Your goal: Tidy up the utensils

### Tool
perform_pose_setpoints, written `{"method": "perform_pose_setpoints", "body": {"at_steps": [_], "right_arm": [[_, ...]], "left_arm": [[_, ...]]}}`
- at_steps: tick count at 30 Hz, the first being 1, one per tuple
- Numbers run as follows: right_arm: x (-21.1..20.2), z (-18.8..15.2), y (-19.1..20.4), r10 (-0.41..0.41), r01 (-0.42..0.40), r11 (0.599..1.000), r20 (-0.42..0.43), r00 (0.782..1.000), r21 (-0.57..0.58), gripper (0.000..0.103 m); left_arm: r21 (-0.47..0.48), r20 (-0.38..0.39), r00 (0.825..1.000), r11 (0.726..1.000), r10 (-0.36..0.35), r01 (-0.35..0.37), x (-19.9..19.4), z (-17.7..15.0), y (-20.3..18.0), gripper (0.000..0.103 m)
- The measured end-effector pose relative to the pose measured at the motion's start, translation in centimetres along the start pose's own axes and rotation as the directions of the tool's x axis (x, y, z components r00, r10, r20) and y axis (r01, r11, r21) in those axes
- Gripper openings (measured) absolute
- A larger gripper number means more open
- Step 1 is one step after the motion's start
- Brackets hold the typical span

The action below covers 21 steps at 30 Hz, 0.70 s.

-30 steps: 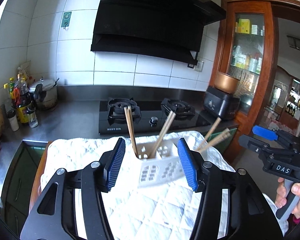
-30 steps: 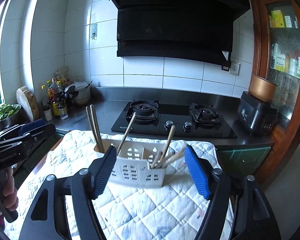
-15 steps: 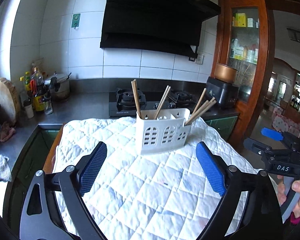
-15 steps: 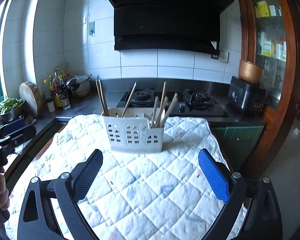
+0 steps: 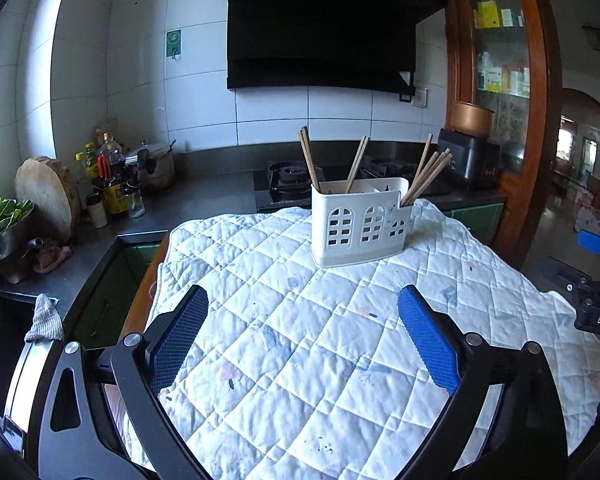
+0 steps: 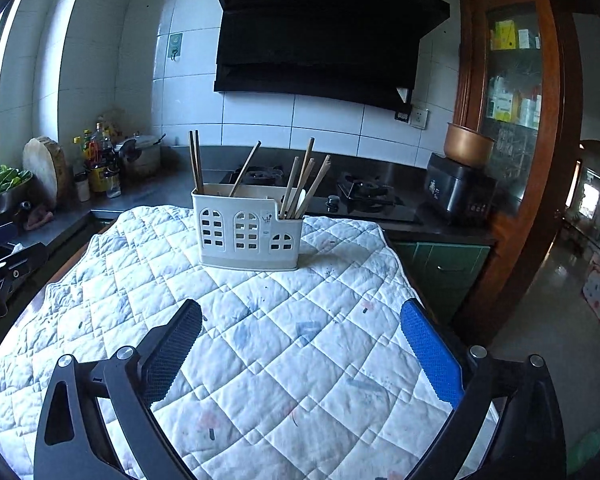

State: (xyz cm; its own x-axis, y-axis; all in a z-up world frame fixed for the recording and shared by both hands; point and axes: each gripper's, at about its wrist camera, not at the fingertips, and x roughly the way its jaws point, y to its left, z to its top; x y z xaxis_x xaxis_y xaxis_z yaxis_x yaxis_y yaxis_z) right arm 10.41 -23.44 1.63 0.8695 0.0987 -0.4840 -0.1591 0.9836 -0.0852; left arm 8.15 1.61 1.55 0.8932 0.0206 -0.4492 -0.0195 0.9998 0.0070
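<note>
Closest to me in both views it's just my own hardware: left gripper (image 5: 302,340) and right gripper (image 6: 300,354) are both spread wide with nothing between the blue pads, only quilt showing through the gap. Both have just been opening up, so they're fully released now.

Under them is the white quilted cloth (image 5: 300,360) covering the tabletop, a bit stained and rumpled at the edges.

Further out, sitting upright on the cloth near its far edge, is the utensil holder (image 6: 246,236). It's a white plastic caddy with little arched window cutouts in the front, taller on its left part and stepped down to a lower section on the right. Wooden chopsticks (image 6: 300,184) stick out of it at all angles: a pair standing nearly straight at the left end, one or two leaning in the middle, and a bunch fanned out of the low right section. There's something white in among that bunch, can't tell what.

Behind it is the dark counter with a gas hob (image 6: 356,194), then the white tiled wall and a black range hood (image 5: 320,28).
</note>
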Motion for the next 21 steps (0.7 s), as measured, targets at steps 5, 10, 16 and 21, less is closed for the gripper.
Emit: {"method": "perform_pose_setpoints", "body": {"at_steps": [5, 10, 16, 21], "right_arm": [[-0.4, -1.0, 0.5, 0.004, -0.004, 1.000, -0.027, 1.000, 0.010, 0.096], [-1.2, -1.3, 0.6, 0.005, -0.005, 1.000, -0.022, 1.000, 0.030, 0.096], [-1.8, -1.2, 1.2, 0.008, -0.007, 1.000, -0.018, 1.000, 0.019, 0.096], [-1.8, -1.3, 1.6, 0.011, -0.011, 1.000, -0.022, 1.000, 0.011, 0.096]], "left_arm": [[0.015, -0.009, 1.000, 1.000, 0.016, -0.016, -0.2, -1.0, 0.6, 0.095], [0.005, -0.012, 1.000, 1.000, 0.016, -0.016, -0.7, -1.7, 1.3, 0.095], [-0.007, -0.017, 1.000, 1.000, 0.010, -0.010, -0.9, -2.3, 1.7, 0.095], [-0.007, -0.016, 1.000, 1.000, 0.007, -0.007, -1.0, -2.3, 1.7, 0.095]]}}
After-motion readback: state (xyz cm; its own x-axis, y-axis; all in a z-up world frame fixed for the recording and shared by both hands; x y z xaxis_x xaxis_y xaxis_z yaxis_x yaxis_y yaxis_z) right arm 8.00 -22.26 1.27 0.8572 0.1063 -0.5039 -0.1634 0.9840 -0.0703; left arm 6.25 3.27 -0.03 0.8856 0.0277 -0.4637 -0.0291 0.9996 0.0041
